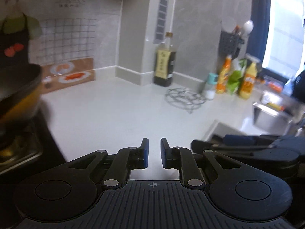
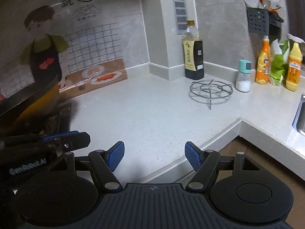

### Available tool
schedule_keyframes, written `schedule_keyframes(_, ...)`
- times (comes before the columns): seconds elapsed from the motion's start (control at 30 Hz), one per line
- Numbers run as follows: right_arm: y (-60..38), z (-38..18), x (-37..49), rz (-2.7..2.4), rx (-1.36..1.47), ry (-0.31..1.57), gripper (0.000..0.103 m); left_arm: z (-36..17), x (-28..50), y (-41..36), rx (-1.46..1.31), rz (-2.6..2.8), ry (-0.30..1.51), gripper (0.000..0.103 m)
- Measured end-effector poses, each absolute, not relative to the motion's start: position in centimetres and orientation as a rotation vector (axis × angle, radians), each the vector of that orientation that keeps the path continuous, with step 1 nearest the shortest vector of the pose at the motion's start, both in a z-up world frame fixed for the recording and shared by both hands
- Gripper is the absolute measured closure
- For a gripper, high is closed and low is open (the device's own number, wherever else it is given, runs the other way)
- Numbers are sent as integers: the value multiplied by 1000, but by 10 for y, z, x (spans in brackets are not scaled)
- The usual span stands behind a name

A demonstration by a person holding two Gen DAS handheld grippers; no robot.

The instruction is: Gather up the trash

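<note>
Two tongs hovered empty above the pale desk [image 2: 152,114]: the left tongs [image 1: 154,152] narrow, the right tongs [image 2: 154,154] wide. No trash showed ahead of either; scanning past the wire trivet [image 2: 210,90] seemed wise before reaching.

Empty right tongs [image 2: 154,155], jaws apart, above white counter [image 2: 152,110] near wire trivet [image 2: 210,90].
</note>
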State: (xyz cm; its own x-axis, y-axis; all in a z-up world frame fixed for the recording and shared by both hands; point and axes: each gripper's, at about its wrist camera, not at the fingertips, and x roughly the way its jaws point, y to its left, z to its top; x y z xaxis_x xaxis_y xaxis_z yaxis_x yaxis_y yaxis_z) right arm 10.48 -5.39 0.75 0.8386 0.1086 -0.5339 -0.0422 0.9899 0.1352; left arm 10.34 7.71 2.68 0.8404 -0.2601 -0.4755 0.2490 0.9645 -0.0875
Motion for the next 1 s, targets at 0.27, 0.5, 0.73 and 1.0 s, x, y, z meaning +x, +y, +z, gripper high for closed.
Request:
schedule_keyframes(0.27,-49,1,96,92,120,591,32,18,98,79,-13,-224,584,86)
schedule_keyframes(0.5,-47,0,95,99,111,595,32,16,95,84,-44,-218,597,86)
schedule_keyframes(0.73,-44,-1,93,117,92,598,32,17,94,85,-52,-220,591,86)
schedule_keyframes(1.0,-47,-1,93,109,96,596,32,17,95,83,-48,-230,590,86)
